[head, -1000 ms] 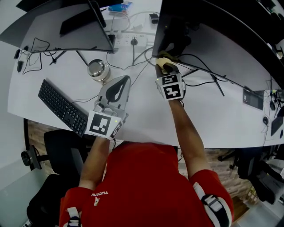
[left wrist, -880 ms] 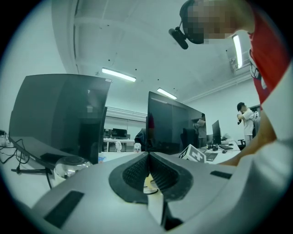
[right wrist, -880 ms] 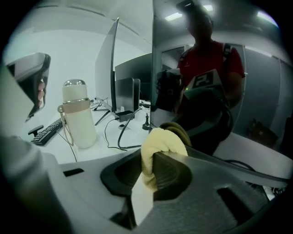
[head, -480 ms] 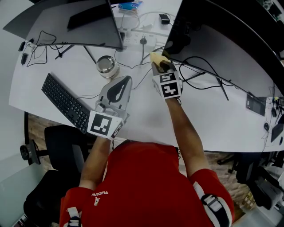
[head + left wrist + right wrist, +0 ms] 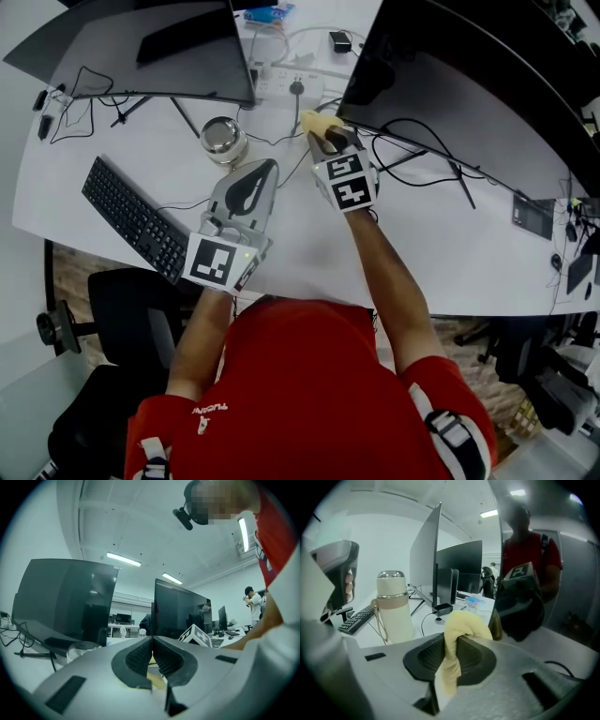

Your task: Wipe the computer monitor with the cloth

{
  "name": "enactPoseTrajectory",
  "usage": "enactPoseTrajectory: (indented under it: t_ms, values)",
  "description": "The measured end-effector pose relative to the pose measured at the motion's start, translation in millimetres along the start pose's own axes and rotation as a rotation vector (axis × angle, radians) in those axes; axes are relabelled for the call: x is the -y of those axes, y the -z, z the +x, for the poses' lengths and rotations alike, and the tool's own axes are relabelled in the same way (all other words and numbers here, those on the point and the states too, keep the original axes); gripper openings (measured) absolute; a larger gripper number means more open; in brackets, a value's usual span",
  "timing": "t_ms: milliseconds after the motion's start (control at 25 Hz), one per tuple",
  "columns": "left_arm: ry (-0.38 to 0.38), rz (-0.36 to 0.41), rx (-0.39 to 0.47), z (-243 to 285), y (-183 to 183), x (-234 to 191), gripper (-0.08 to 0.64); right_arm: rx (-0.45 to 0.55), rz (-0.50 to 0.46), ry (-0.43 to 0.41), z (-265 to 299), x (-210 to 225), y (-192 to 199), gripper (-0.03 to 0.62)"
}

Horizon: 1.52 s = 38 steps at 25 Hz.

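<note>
My right gripper (image 5: 326, 138) is shut on a yellow cloth (image 5: 317, 125), which bulges out past the jaws (image 5: 461, 625). It hovers over the desk just left of the big dark monitor (image 5: 487, 56) at the back right; the screen's edge (image 5: 534, 573) reflects the gripper close by. My left gripper (image 5: 251, 183) lies low over the white desk with its jaws shut and nothing in them (image 5: 151, 654). A second monitor (image 5: 150, 47) stands at the back left.
A steel flask (image 5: 223, 141) stands between the grippers and the left monitor, also seen in the right gripper view as a white bottle (image 5: 393, 606). A black keyboard (image 5: 131, 220) lies at left. Cables and a power strip (image 5: 281, 86) run behind.
My right gripper with the cloth has drawn back to the left, away from the monitor's base. The left gripper has stayed where it was.
</note>
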<state>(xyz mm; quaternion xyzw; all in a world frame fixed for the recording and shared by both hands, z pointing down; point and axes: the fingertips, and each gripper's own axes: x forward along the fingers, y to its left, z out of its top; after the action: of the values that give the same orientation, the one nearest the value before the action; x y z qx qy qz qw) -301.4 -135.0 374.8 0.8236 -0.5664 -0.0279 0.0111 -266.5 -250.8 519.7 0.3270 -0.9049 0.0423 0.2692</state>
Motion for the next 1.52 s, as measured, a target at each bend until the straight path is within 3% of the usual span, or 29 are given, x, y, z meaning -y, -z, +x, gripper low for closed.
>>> enactPoseTrajectory:
  t_ms: [240,640,1520]
  values:
    - [-0.008,-0.007,0.003,-3.8,-1.8,-2.9,0.011,-0.027,-0.013,0.038,8.8,14.6,1.3,0.058]
    - [-0.016,-0.015,0.004,-8.7,-0.9,-3.8,0.011,0.027,-0.008,0.085,0.6,25.0,-24.5,0.058]
    - [0.021,-0.035,0.022,-5.7,-19.8,9.9,0.011,0.208,-0.025,0.1,-65.6,35.9,-132.9,0.057]
